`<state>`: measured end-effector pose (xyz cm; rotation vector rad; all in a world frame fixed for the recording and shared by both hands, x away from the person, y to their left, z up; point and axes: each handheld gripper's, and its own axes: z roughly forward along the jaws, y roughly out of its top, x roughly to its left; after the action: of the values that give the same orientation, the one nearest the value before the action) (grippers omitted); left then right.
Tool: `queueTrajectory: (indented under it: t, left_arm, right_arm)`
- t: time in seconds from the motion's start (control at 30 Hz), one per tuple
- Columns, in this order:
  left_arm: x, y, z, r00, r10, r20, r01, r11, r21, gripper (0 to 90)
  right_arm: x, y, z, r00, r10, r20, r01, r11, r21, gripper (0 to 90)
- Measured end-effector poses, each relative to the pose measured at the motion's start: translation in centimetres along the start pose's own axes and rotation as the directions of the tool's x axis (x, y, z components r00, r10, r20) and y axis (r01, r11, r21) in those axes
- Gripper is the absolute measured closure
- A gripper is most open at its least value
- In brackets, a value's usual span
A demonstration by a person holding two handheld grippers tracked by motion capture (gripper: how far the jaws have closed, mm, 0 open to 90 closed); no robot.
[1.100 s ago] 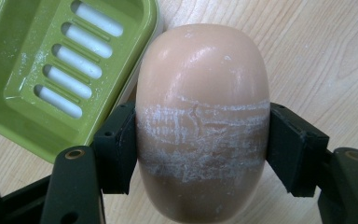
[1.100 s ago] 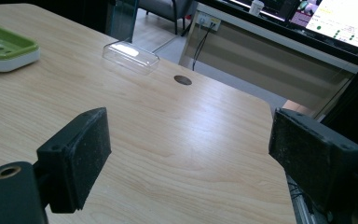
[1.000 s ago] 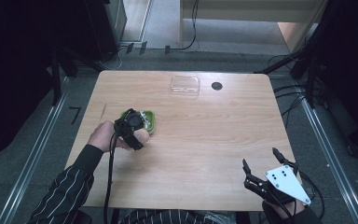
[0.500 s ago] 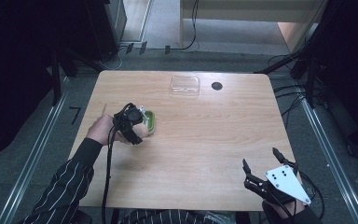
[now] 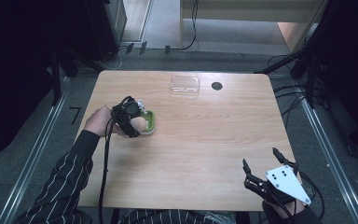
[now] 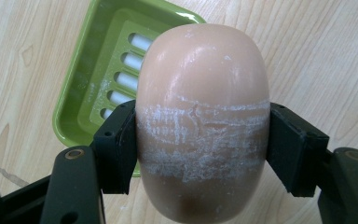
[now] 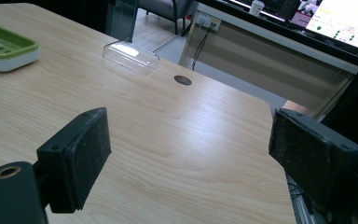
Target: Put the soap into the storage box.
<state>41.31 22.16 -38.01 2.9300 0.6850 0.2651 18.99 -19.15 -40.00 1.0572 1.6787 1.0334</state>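
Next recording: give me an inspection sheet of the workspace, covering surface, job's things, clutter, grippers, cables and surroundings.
Surface: wooden table, with a round dark spot near the far edge.
Job's things: peach soap bar with white scuffing, held above a green soap dish; the dish's slotted tray is bare.
Clutter: clear plastic lid lying at the far edge.
Grippers: left gripper shut on the soap, fingers pressing both sides; right gripper open, near the table's near right corner.
Cables: black cable trailing from the left gripper along the sleeve; more on the floor at the right.
Surroundings: dark floor, metal rails, desk beyond.
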Motion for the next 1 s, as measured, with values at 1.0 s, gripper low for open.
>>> queueTrajectory:
  t: [1.0]
  left_arm:
    - [2.4, 1.8, -0.5, 0.9956, 0.089, -0.027, -0.09, 0.9956, -0.026, 33.5]
  right_arm:
    - [-0.1, 0.0, 0.1, 1.0, -0.004, -0.003, 0.004, 1.0, 0.003, 13.5]
